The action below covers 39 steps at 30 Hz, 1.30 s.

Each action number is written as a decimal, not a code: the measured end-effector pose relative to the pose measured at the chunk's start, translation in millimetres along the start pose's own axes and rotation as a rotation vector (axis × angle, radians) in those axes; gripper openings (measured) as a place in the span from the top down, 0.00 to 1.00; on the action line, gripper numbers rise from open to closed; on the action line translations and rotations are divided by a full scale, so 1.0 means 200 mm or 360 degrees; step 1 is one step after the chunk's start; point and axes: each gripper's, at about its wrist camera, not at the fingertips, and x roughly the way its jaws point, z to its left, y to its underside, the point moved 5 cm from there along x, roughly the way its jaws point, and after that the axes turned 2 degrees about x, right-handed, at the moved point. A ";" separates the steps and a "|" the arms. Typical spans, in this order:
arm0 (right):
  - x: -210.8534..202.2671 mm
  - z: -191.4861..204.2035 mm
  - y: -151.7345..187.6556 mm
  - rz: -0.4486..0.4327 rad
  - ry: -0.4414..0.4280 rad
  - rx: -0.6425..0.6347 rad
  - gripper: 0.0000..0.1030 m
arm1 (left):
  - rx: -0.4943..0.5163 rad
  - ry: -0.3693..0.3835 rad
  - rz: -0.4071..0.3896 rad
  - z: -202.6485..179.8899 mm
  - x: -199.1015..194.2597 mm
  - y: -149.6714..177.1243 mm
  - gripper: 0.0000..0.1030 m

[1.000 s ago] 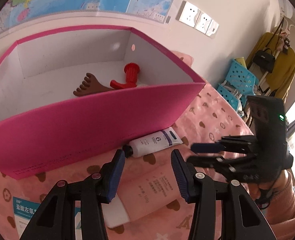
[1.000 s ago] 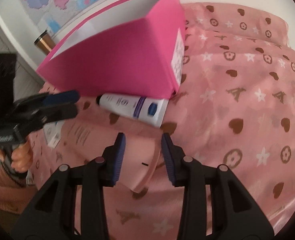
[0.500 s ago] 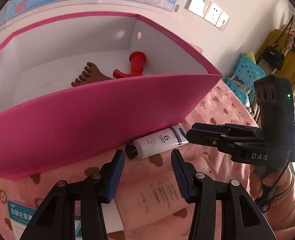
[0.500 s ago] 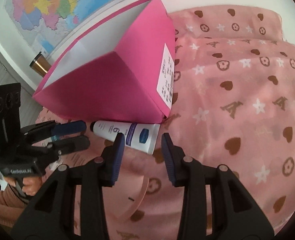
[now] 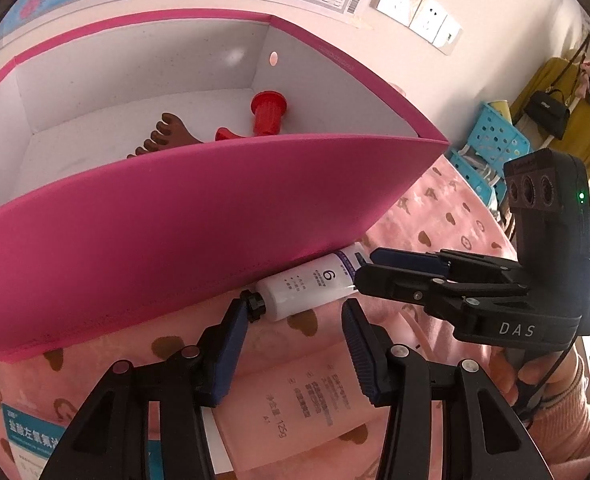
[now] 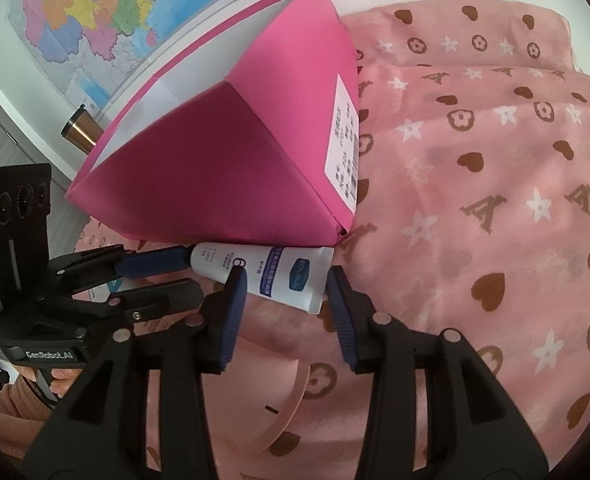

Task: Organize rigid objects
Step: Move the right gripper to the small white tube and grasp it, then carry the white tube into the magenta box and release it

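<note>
White tube [image 6: 269, 276] against pink box [image 6: 231, 168]

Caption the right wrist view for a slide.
Right gripper, jaws opening, straddles a white tube lying against the pink box.

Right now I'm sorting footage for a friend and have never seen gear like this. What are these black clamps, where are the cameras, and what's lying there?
No robot here: a person holds a two-finger clamp in each hand, and each clamp carries a wide-angle camera looking along its fingers.

The left camera view shows the left gripper up close, with the right gripper reaching in from the side. The right camera view shows the reverse.

A pink patterned cloth covers the surface. A pink box stands on it, holding a brown foot-shaped piece and a red plastic part. A white tube lies against the box, and a pale pink tube nearer.

Neither clamp holds anything. The right one's jaws are opening around the white tube's end.
</note>
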 end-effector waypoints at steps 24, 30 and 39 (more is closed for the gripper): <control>-0.15 0.10 0.07 -0.0080 -0.0018 -0.0073 0.52 | 0.0001 0.0032 -0.0053 -0.05 -0.09 0.06 0.50; -0.19 0.15 0.07 -0.0107 -0.0010 -0.0115 0.52 | 0.0003 0.0033 -0.0091 -0.07 -0.14 0.07 0.50; -0.26 0.23 0.07 -0.0165 -0.0016 -0.0175 0.52 | 0.0061 -0.0009 -0.0183 -0.11 -0.26 0.07 0.50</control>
